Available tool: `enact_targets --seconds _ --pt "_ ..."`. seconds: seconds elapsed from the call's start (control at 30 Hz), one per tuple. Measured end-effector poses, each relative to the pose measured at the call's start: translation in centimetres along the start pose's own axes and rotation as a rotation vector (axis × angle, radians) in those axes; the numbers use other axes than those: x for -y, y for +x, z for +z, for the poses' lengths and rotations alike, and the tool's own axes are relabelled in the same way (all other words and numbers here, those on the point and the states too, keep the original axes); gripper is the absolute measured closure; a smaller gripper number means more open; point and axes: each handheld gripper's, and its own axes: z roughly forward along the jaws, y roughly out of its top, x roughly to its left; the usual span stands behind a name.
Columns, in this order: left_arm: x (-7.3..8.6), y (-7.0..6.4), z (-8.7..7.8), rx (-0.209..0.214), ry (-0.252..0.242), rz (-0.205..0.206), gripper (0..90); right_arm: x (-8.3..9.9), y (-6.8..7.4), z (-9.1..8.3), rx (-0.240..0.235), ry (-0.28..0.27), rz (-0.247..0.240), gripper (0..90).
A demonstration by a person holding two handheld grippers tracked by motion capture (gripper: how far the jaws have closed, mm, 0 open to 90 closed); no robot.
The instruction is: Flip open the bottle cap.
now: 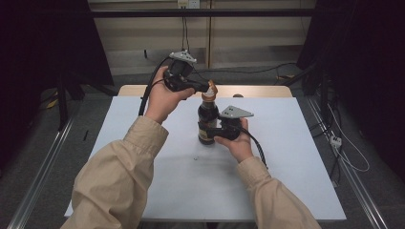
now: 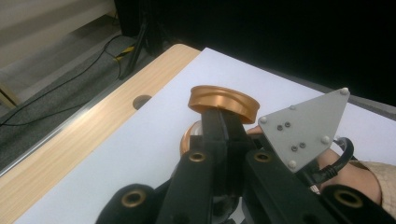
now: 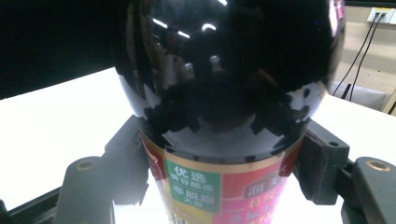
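My right gripper (image 1: 213,130) clamps the dark sauce bottle (image 1: 207,125); my left gripper (image 1: 208,89) pinches its gold cap (image 2: 224,101), lifted off.

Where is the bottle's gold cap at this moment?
In the left gripper view, the gold cap is pinched by the left gripper, lifted just above the dark bottle that the right gripper clamps mid-table.

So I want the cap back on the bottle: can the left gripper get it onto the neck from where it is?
Probably yes. The left gripper holds the cap right above the bottle, with nothing between them.
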Motion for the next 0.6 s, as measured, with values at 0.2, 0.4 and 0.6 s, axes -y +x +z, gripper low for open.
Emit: enact_targets --seconds 0.2,0.4,0.6 --pt "-0.15 -0.04 -0.05 0.003 0.0 0.002 90.0 0.0 0.02 0.01 0.0 0.001 0.0 30.1" --pt "-0.19 -0.06 0.04 0.005 -0.006 0.0 90.0 0.04 0.04 0.01 0.001 -0.001 0.002 30.1" --pt "-0.38 -0.15 0.06 0.006 -0.009 0.002 90.0 0.04 0.05 0.03 0.001 -0.002 0.002 30.1"
